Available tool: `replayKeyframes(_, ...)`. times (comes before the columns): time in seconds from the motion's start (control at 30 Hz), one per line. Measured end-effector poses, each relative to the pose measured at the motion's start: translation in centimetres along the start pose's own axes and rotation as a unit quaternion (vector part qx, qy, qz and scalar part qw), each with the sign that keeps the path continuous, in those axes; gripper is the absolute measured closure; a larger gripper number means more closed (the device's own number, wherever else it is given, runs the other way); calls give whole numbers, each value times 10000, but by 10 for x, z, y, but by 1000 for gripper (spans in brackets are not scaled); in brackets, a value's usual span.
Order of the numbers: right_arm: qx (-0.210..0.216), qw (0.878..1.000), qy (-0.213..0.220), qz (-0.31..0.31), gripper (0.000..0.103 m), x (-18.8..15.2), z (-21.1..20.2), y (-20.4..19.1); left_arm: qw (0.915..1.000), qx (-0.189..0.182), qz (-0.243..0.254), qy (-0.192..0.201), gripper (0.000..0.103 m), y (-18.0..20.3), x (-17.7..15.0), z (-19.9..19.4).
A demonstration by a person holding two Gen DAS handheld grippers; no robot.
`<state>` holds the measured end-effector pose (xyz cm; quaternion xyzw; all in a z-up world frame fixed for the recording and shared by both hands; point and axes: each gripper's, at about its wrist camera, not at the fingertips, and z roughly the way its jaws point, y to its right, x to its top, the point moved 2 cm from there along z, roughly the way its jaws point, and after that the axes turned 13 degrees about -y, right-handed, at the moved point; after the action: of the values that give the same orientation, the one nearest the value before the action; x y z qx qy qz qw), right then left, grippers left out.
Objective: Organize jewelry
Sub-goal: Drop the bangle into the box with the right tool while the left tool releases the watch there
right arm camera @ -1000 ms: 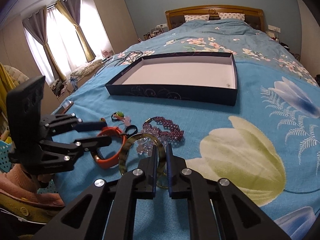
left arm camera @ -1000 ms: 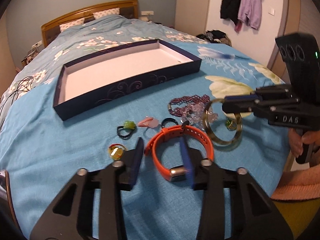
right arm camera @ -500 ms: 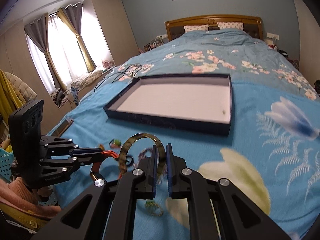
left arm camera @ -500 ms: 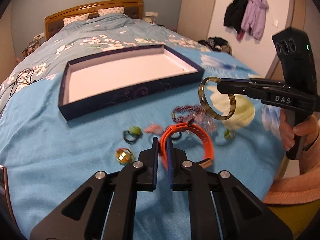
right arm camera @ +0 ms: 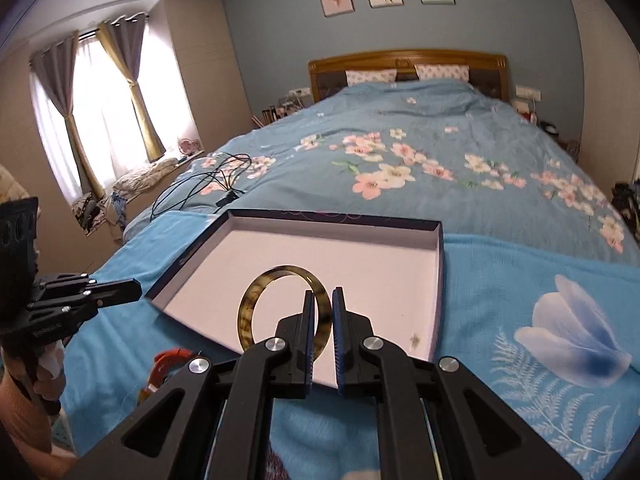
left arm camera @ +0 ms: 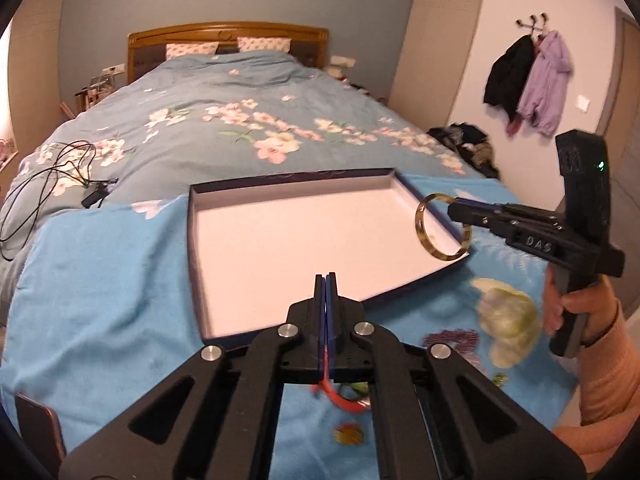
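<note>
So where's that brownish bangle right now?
The bangle is in the right claw, held over the tray's near right part, off the bed.

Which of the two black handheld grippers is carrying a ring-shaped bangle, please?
The right gripper: the mottled brown bangle sits between its fingers. The left gripper pinches only an orange strap.

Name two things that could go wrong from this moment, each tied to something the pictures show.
1. The right gripper pinches the bangle at one edge only, over the box; it could slip or swing and land outside.
2. The orange strap dangles from the left gripper and might snag the jewelry below.
</note>
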<state>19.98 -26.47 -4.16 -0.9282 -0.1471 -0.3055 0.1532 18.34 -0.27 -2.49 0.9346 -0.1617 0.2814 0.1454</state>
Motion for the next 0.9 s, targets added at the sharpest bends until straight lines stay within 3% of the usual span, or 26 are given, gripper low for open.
replayKeyframes(0.07, 58, 10000, -39, -39, 96, 0, 5, -2, 9998, -161, 57, -143, 96, -2, -3, 5)
replayKeyframes(0.2, 131, 9998, -122, -121, 96, -7, 9, -7, 9980, -19, 469, -419, 78, 3, -23, 17)
replayKeyframes(0.27, 175, 9997, -167, -99, 96, -9, 12, -7, 9961, -5, 670, -568, 75, 8, -32, 26)
replayKeyframes(0.43, 201, 9995, -227, -58, 96, -14, 16, -9, 9921, 151, 841, -921, 77, 12, -41, 51)
replayKeyframes(0.5, 211, 9995, -242, -58, 96, -16, 16, -10, 9910, 137, 814, -1050, 92, 8, -42, 63)
replayKeyframes(0.53, 214, 9995, -245, -61, 96, -17, 16, -10, 9911, 122, 784, -1069, 92, 7, -43, 66)
replayKeyframes(0.73, 214, 9995, -227, -68, 96, -17, 15, -10, 9931, -54, 865, -791, 94, 7, -38, 52)
replayKeyframes(0.9, 226, 9996, -153, -12, 96, -1, 16, -4, 9942, 66, 971, -451, 94, 8, -10, 31)
